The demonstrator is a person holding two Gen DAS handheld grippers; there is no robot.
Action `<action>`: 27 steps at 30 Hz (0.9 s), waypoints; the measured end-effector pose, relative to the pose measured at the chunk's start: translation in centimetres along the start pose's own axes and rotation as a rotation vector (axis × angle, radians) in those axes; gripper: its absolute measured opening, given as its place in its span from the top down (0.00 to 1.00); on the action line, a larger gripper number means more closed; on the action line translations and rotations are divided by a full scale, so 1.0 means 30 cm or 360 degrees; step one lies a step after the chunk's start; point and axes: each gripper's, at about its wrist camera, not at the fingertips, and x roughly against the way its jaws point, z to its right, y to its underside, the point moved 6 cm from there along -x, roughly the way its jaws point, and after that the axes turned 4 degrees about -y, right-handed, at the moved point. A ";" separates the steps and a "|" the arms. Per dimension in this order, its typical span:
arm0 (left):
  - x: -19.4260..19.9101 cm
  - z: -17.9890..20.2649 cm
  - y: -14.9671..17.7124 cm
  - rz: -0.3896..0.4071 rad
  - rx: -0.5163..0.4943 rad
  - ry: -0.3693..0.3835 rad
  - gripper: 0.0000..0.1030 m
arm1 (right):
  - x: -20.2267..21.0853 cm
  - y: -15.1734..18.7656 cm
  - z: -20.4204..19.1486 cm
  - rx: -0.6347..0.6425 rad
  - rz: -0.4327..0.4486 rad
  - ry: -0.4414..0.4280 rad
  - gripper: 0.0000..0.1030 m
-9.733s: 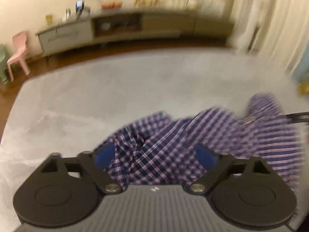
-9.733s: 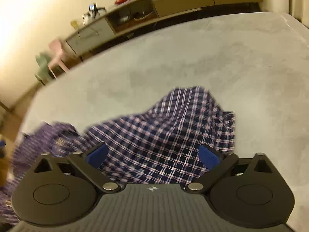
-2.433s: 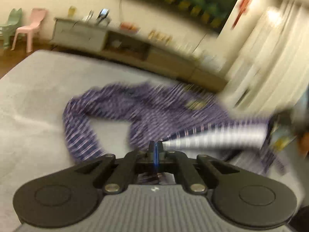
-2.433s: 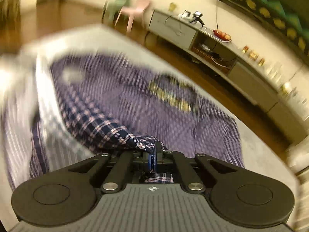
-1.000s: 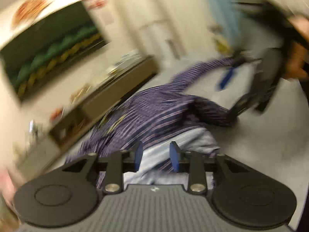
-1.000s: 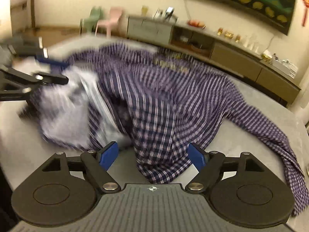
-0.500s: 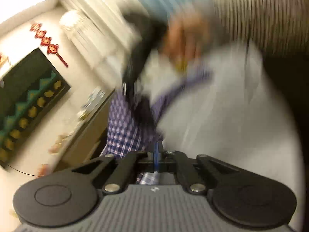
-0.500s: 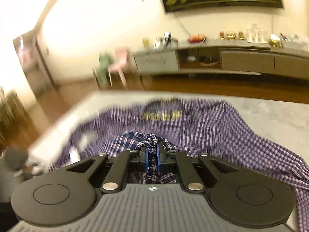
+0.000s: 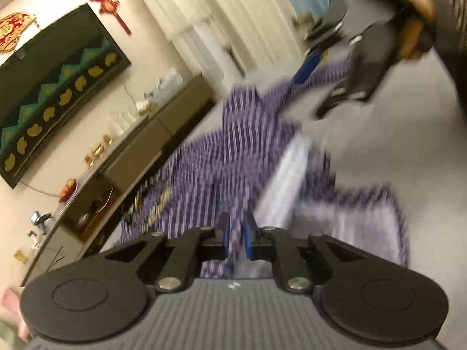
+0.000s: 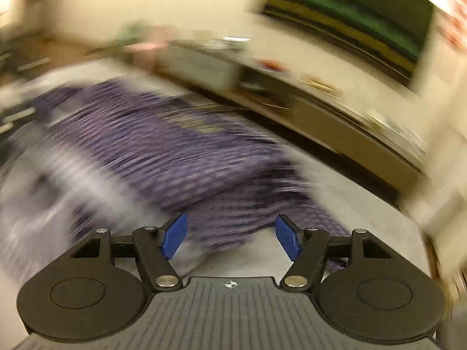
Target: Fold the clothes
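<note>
My left tongs sit nearly closed with a fold of the plaid shirt between the blue pads; the jaws have just eased apart a little, and the cloth runs up through the narrow gap; I cannot tell whether the pads press on it. The shirt spreads away ahead of these tongs over the grey surface, a pale inner side of the cloth showing to the right of the pads. My right tongs stand open, the jaws having just swung apart; nothing is pinched between the pads; the shirt lies ahead and to the left of them, its near edge reaching into the space between the fingers, though blur hides whether it touches. From the left view I see the right tongs up at the far right, held in a hand, above the far end of the shirt; a long sideboard runs beyond the cloth on the left.
</note>
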 end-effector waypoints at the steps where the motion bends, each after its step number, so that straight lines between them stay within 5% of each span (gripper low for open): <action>1: -0.013 0.000 0.038 -0.0032 0.0012 -0.0011 0.88 | -0.014 0.015 -0.046 0.0124 -0.0026 -0.0032 0.34; 6: 0.053 -0.078 0.152 -0.0128 0.0306 -0.0084 0.83 | -0.205 0.005 -0.047 0.0333 -0.0138 0.0078 0.48; 7: 0.068 -0.083 0.174 -0.0149 0.0364 -0.0095 0.80 | -0.238 0.004 -0.036 0.0352 -0.0173 0.0076 0.58; 8: 0.080 -0.086 0.203 -0.0172 0.0415 -0.0105 0.79 | -0.275 0.006 -0.025 0.0349 -0.0227 0.0056 0.81; 9: 0.092 -0.088 0.232 -0.0195 0.0467 -0.0116 0.77 | -0.312 0.010 -0.012 0.0335 -0.0285 0.0029 0.95; 10: 0.100 -0.093 0.260 -0.0219 0.0509 -0.0127 0.74 | -0.320 0.007 -0.005 0.0307 -0.0318 0.0005 1.00; 13: 0.118 -0.101 0.313 -0.0279 0.0640 -0.0130 0.63 | -0.198 -0.066 0.010 0.0147 -0.0241 -0.0056 1.00; 17: 0.136 -0.080 0.298 -0.0271 0.0730 -0.0032 0.45 | 0.147 -0.224 0.004 -0.0033 0.0025 -0.0170 1.00; 19: 0.156 -0.074 0.278 -0.0229 0.0793 0.0057 0.29 | 0.300 -0.291 0.006 -0.0042 0.0130 -0.0187 1.00; 21: 0.168 -0.053 0.271 -0.0236 0.0815 0.0096 0.21 | 0.363 -0.311 0.023 0.0035 0.0179 -0.0071 1.00; 24: 0.121 -0.018 0.295 -0.0336 0.0862 0.0073 0.25 | 0.237 -0.232 -0.011 0.0235 0.0011 0.0001 0.95; 26: 0.102 -0.007 0.310 -0.0394 0.0947 0.0069 0.50 | 0.074 -0.152 -0.039 0.0309 -0.0118 0.0016 0.60; 27: 0.096 -0.009 0.316 -0.0406 0.1019 0.0083 0.69 | -0.013 -0.110 -0.052 0.0340 -0.0183 0.0021 0.55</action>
